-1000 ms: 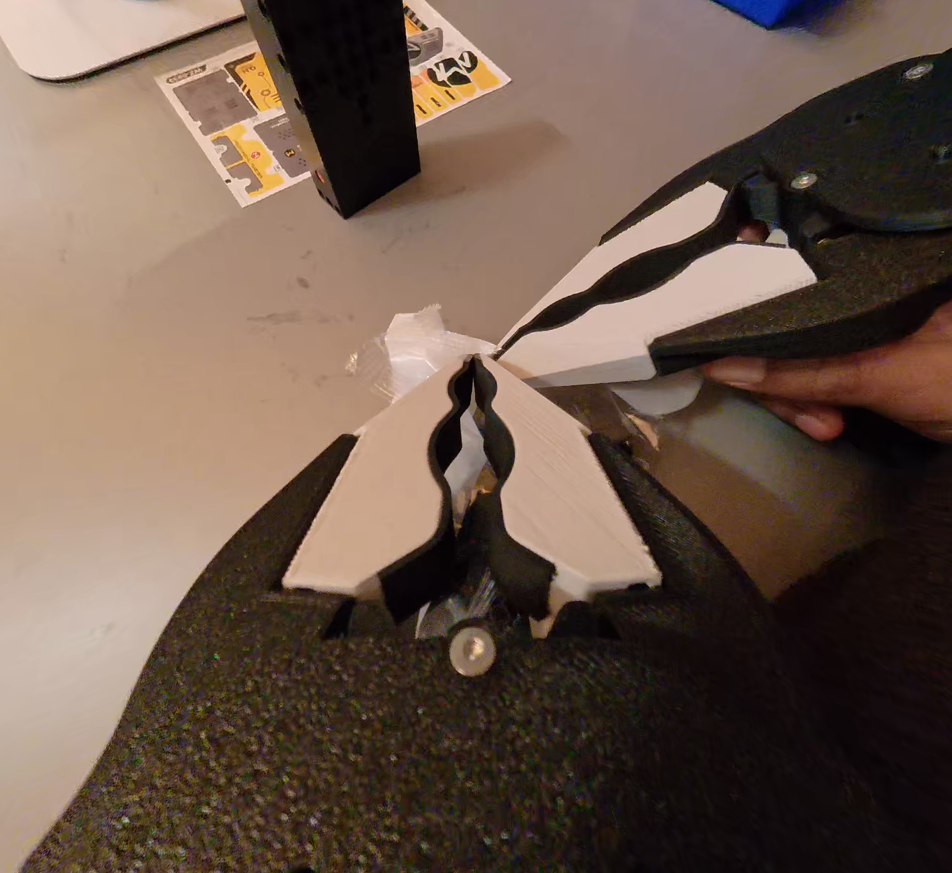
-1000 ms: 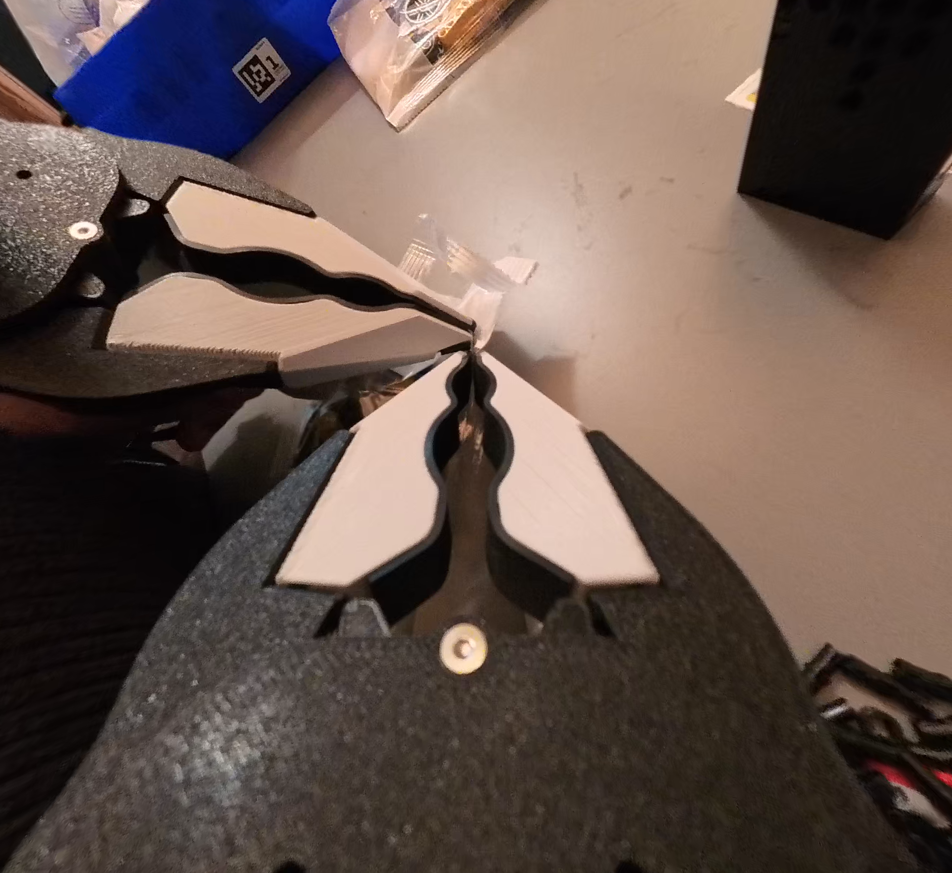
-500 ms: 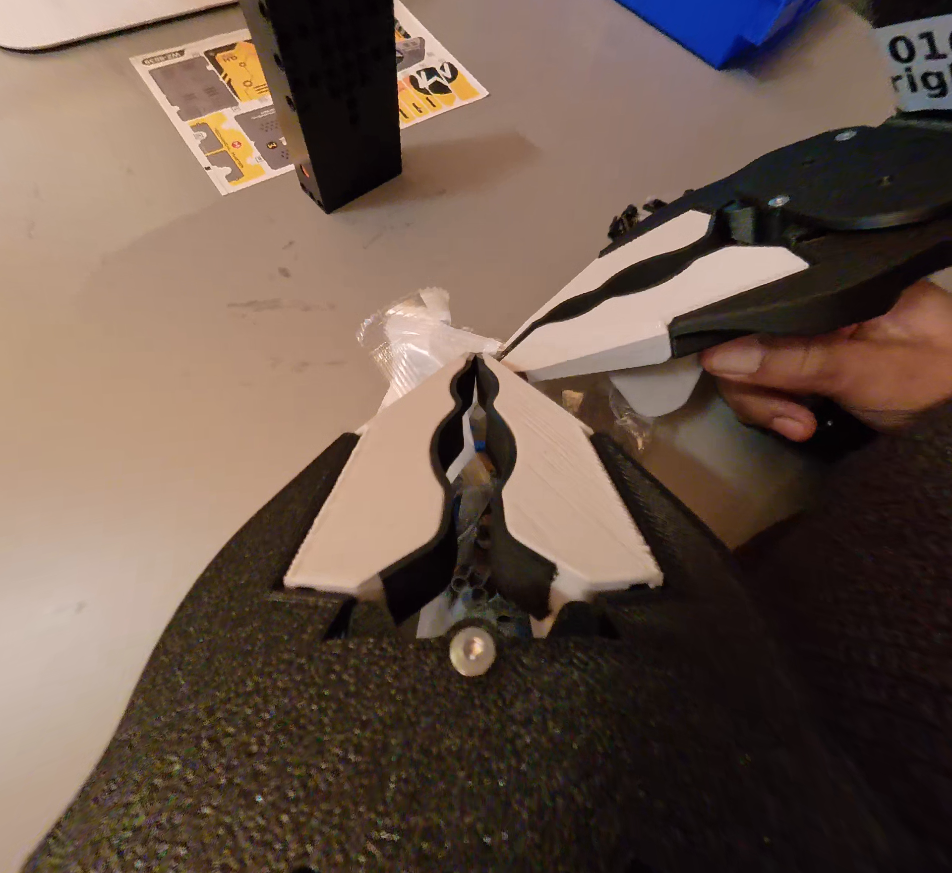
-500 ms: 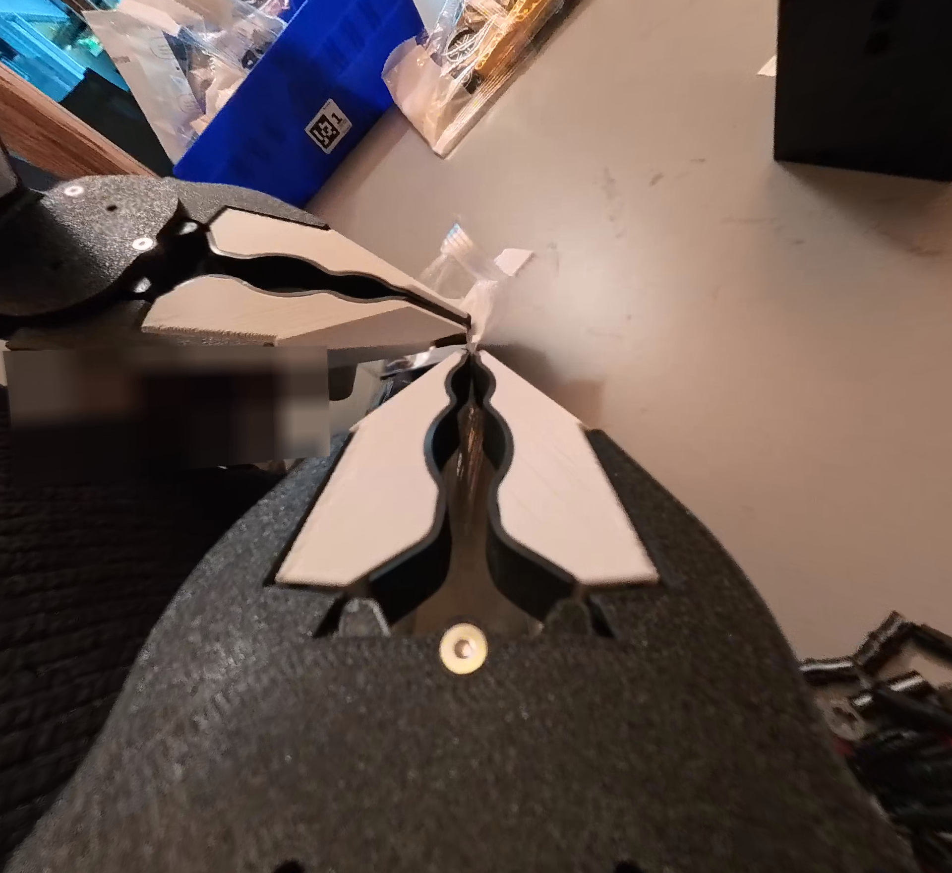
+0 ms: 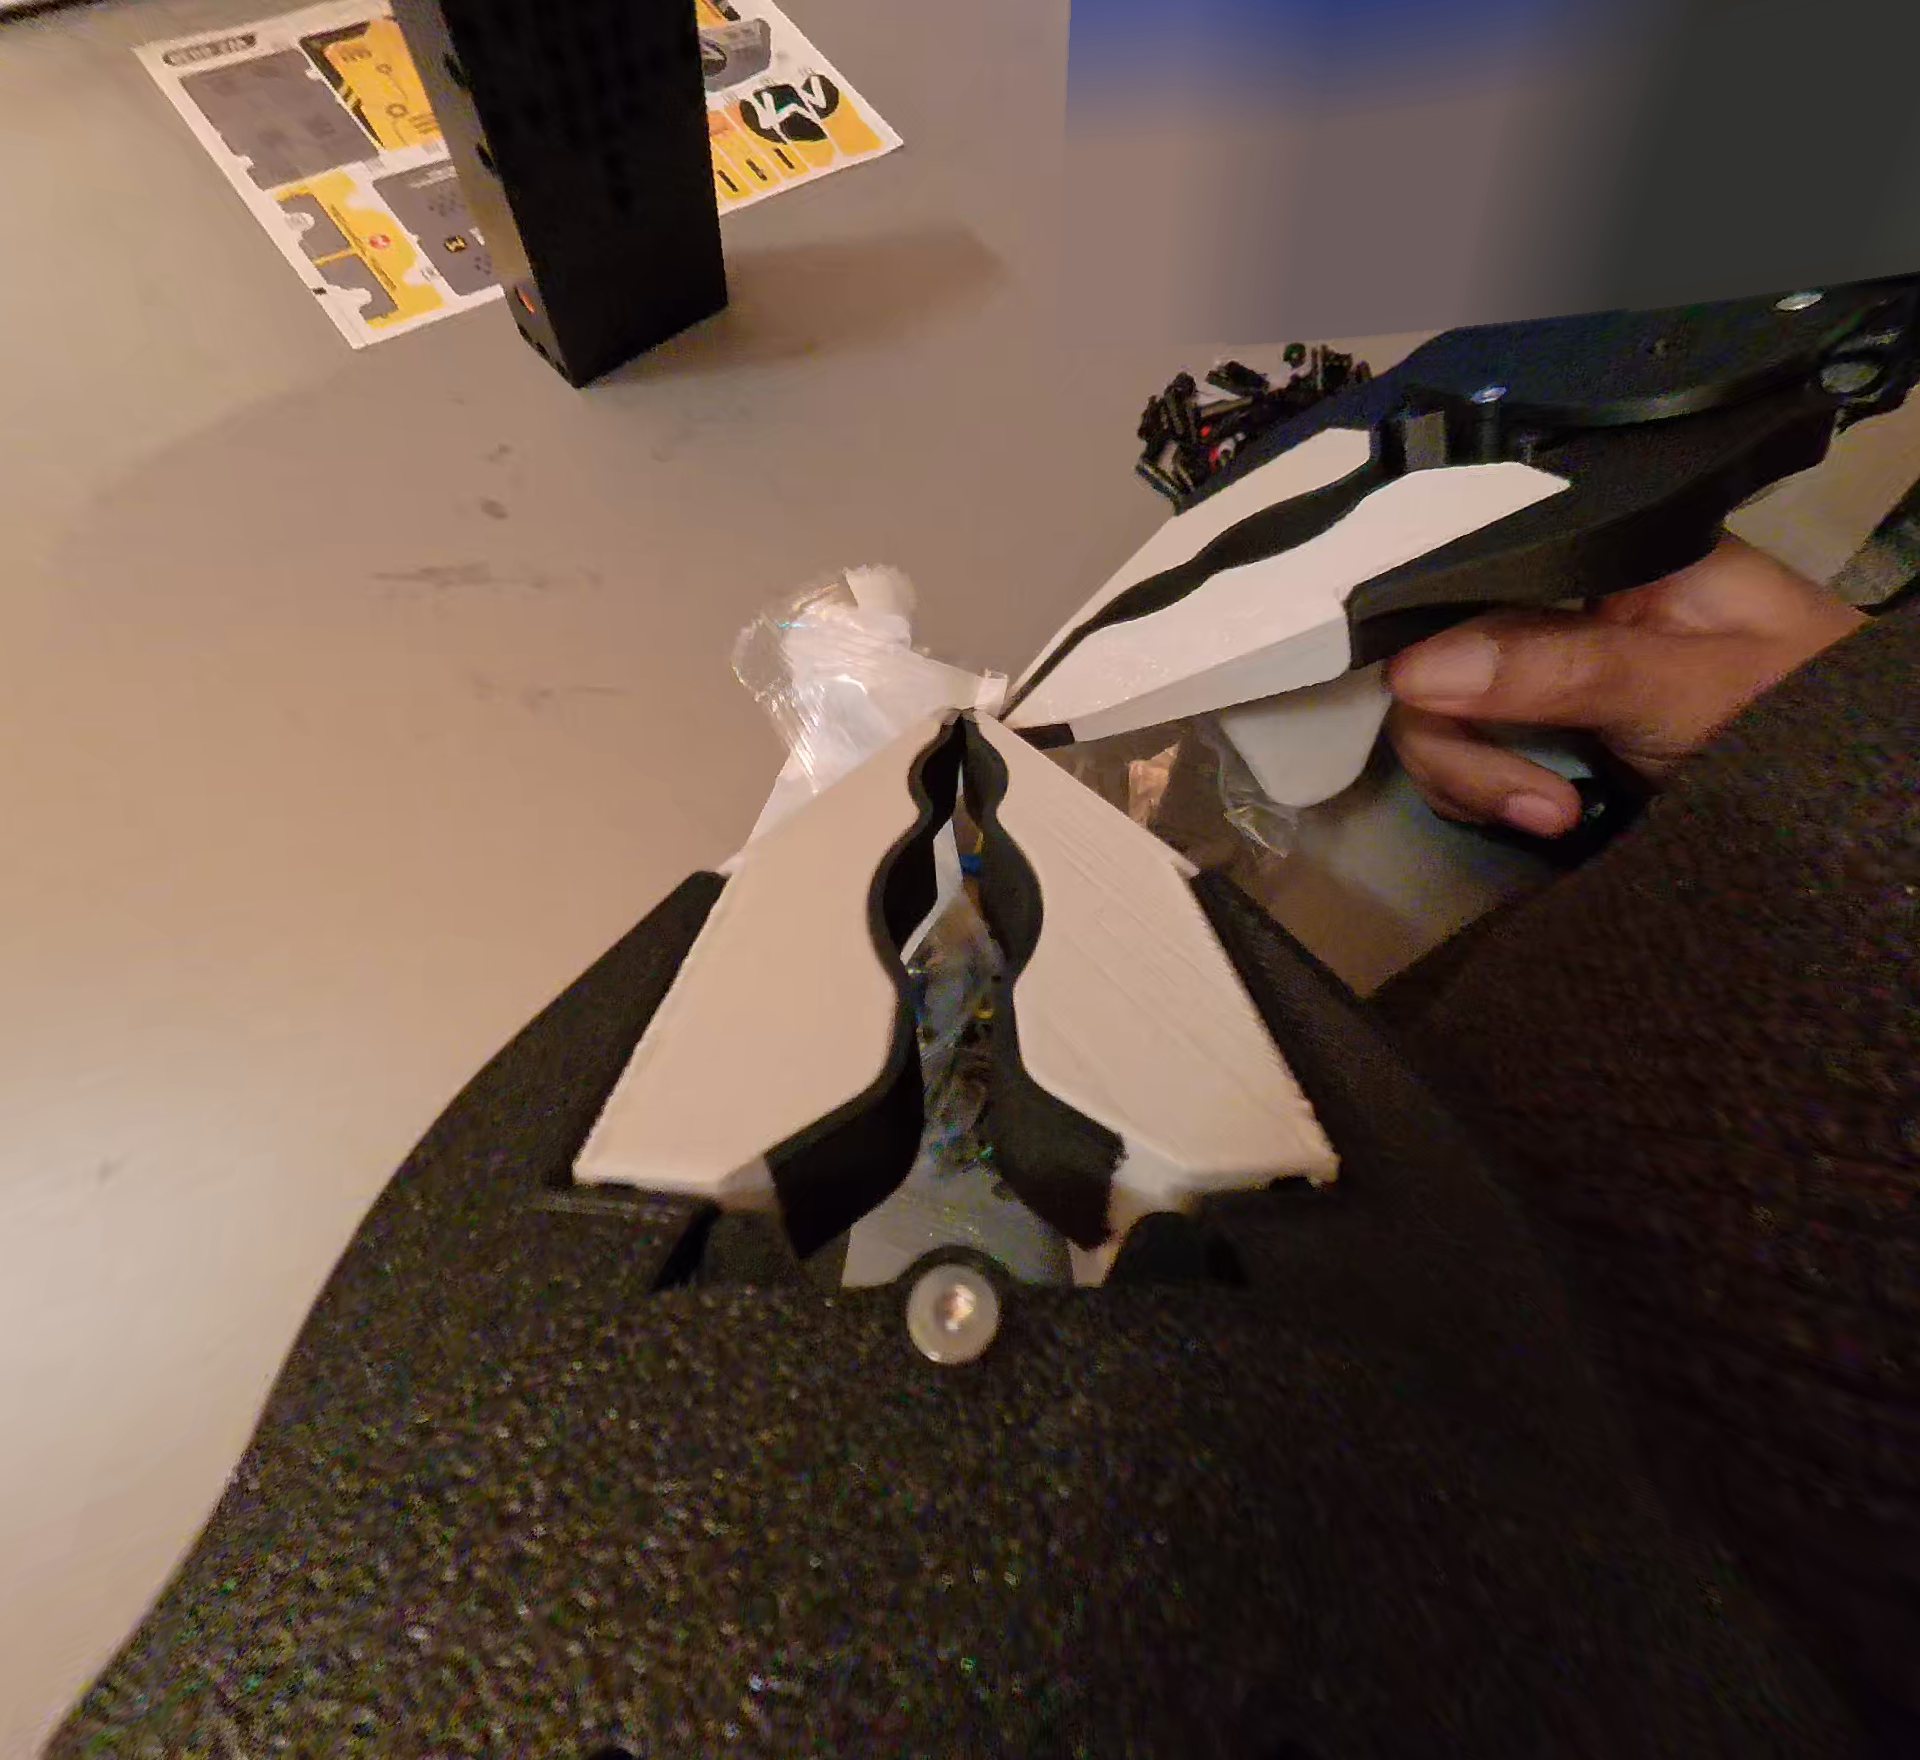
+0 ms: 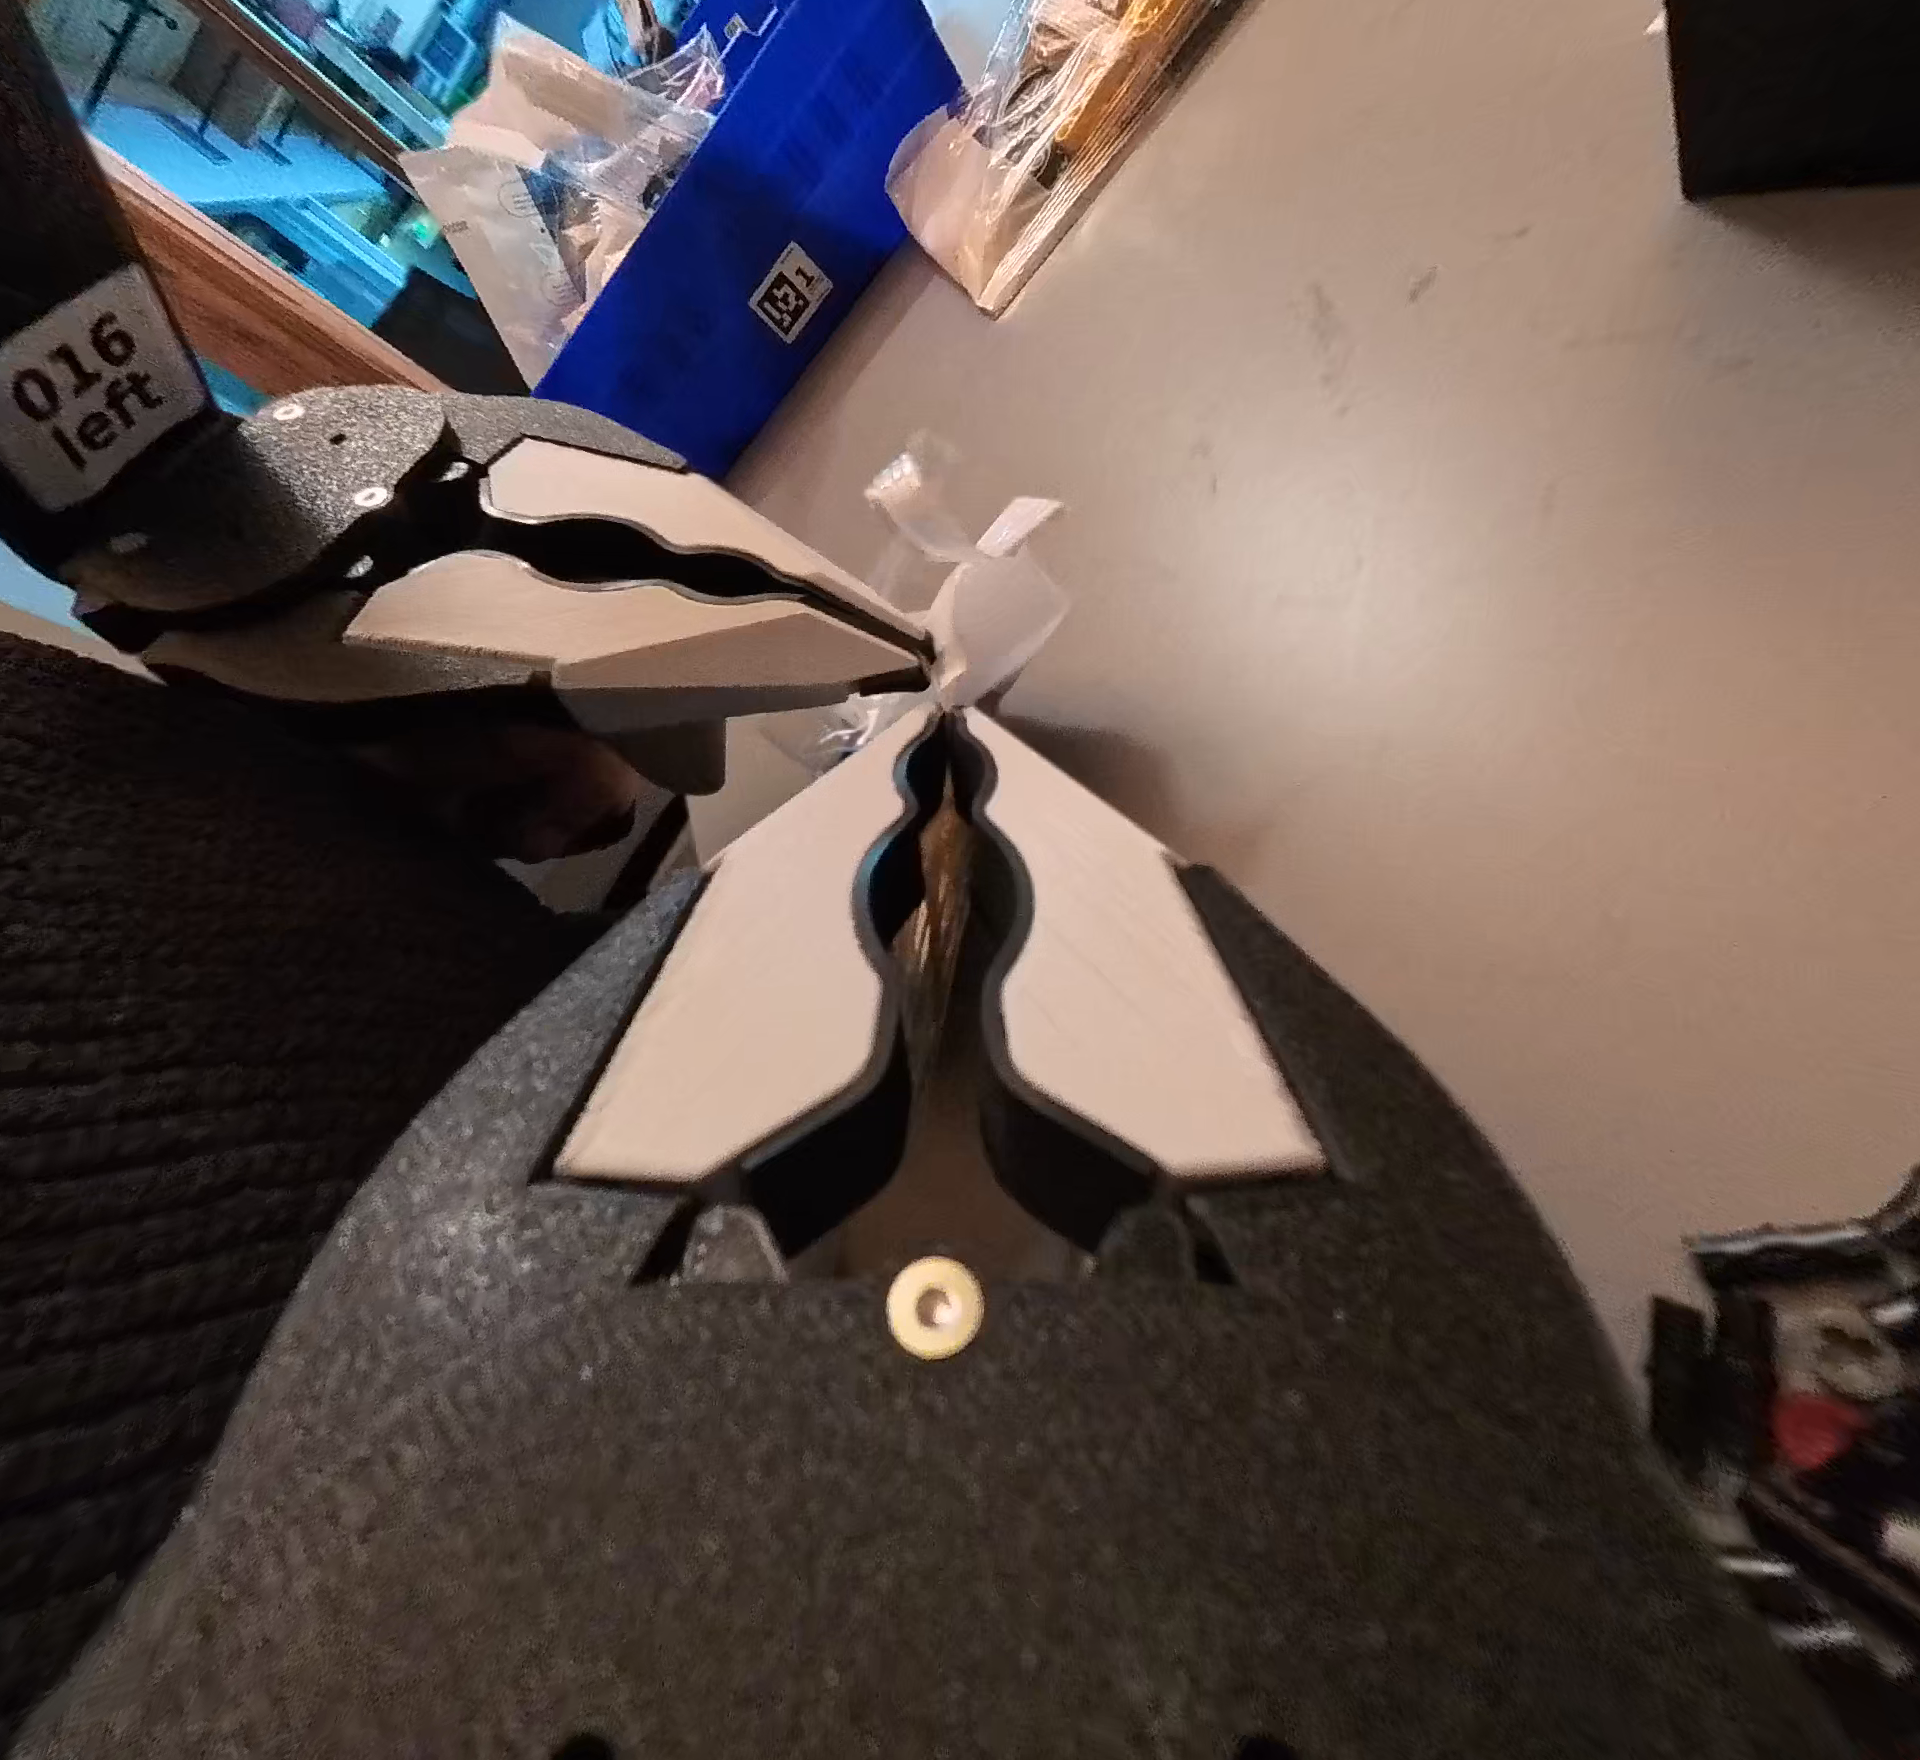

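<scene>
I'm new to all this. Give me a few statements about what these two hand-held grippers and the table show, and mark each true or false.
1. Both the left hand-held gripper and the right hand-held gripper are shut on the clear plastic bag. True.
2. The black perforated block lies flat. False: it stands upright, partly on the printed sheet.
3. A blue bin sits at the table's far edge. True.
4. The two gripper tips are far apart. False: they nearly meet.

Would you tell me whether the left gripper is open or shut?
Shut: the left gripper has its fingertips closed on the top edge of the clear plastic bag.
</scene>
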`<state>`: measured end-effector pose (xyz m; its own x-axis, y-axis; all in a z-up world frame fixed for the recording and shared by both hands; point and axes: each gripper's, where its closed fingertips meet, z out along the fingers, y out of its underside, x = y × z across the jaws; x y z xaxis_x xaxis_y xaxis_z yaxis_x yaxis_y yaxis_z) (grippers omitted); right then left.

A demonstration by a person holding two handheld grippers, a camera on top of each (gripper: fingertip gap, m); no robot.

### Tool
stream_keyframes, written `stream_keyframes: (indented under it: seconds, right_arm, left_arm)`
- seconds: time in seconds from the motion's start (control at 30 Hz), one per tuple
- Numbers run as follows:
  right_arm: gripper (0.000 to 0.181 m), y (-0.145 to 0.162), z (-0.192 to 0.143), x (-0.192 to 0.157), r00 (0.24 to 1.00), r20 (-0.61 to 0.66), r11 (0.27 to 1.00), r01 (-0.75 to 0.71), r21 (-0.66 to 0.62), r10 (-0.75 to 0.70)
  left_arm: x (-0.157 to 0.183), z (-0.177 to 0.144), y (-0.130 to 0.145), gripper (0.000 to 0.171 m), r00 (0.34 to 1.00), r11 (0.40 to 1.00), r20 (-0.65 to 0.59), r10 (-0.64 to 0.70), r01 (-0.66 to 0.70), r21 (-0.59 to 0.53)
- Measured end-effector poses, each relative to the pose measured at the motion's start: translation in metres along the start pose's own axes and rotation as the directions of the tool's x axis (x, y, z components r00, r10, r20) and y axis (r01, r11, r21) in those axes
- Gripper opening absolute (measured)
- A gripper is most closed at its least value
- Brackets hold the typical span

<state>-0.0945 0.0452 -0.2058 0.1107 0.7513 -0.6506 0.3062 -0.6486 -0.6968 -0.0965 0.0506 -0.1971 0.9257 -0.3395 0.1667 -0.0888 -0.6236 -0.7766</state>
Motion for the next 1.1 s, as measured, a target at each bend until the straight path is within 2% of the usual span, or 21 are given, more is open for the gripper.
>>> stream_keyframes:
  seconds: [0.13,0.23,0.7,0.8,0.97,1.1]
  right_arm:
    - [0.0,0.005,-0.004,-0.002,1.0,-0.007,1.0,-0.005,0.004,0.005]
    - [0.0,0.007,-0.008,-0.005,1.0,-0.007,1.0,-0.007,0.012,0.007]
    - [0.0,0.013,-0.015,-0.006,1.0,-0.011,0.999,-0.015,0.039,0.015]
    - [0.0,-0.001,-0.015,-0.003,0.997,-0.043,0.996,0.063,0.065,-0.061]
    - [0.002,-0.004,-0.007,0.005,0.983,-0.107,0.987,0.156,0.03,-0.152]
    - [0.002,-0.007,-0.005,0.011,0.969,-0.158,0.981,0.192,0.012,-0.188]
  left_arm:
    - [0.005,0.0,0.003,0.0,1.0,1.0,-0.017,0.005,-0.005,-0.008]
    - [0.009,0.0,0.003,0.0,0.998,0.997,-0.002,0.066,-0.066,-0.03]
    - [0.015,0.002,0.005,0.0,0.999,0.999,-0.035,0.018,-0.019,-0.026]
    - [0.011,0.002,-0.007,0.0,0.999,0.999,-0.024,0.042,-0.042,0.034]
    - [0.0,0.006,-0.005,0.001,0.998,0.999,-0.048,-0.037,0.038,0.023]
    - [-0.006,-0.001,-0.012,0.014,1.0,0.998,-0.024,-0.021,0.022,0.058]
